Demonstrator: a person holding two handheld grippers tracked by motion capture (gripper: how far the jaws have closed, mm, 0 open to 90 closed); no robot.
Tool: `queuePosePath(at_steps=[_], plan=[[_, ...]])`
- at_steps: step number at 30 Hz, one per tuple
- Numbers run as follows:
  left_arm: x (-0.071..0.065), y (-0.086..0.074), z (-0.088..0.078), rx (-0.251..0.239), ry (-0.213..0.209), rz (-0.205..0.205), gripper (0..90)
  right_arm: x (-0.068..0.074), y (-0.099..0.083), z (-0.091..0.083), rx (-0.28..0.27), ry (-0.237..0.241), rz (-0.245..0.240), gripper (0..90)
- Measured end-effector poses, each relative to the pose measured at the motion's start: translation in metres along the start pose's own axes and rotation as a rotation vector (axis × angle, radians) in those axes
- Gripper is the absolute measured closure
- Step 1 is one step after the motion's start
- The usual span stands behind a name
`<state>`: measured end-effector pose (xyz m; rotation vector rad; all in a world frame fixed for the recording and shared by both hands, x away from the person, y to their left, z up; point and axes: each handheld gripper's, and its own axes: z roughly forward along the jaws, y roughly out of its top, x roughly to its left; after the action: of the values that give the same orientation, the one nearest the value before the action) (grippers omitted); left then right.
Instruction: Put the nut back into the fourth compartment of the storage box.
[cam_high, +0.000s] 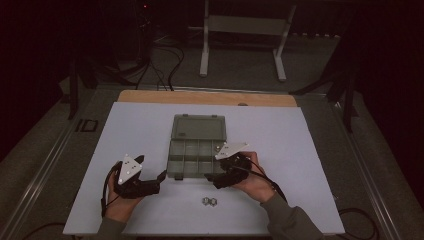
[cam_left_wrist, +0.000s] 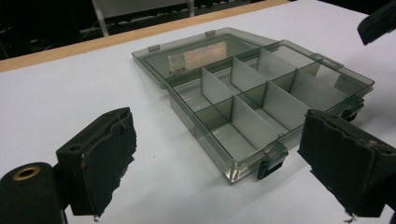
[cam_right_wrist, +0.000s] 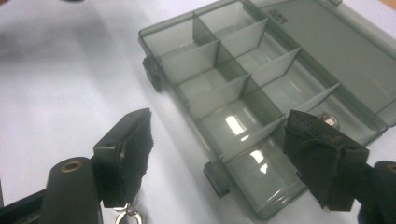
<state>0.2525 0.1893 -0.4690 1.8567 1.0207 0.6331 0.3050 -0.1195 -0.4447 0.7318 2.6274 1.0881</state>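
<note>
A smoky clear organizer box (cam_high: 197, 159) lies open mid-table, its lid (cam_high: 199, 127) flat on the far side and its dividers forming several compartments. My left gripper (cam_high: 161, 176) rests at the box's near left corner, open; in the left gripper view the box (cam_left_wrist: 261, 98) lies ahead between its bare black pads (cam_left_wrist: 105, 158). My right gripper (cam_high: 216, 176) sits at the near right corner, open, with its pads (cam_right_wrist: 133, 149) astride the box's corner (cam_right_wrist: 252, 186) and not pressing on it. A small metal part (cam_right_wrist: 330, 122) lies in one compartment, partly behind a jaw.
Two metal nuts (cam_high: 211, 201) lie on the white mat (cam_high: 300, 150) just in front of the box, between my hands. A wooden table edge (cam_high: 200, 96) runs along the far side, with a white stand's legs (cam_high: 240, 45) and cables on the floor beyond.
</note>
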Motion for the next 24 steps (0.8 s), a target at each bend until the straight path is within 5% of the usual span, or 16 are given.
queuePosePath(at_steps=[24], plan=[[0.002,0.0,-0.003,-0.008,0.008,-0.003,10.6,0.031,-0.015,0.015,0.054,0.08,-0.079,25.1]])
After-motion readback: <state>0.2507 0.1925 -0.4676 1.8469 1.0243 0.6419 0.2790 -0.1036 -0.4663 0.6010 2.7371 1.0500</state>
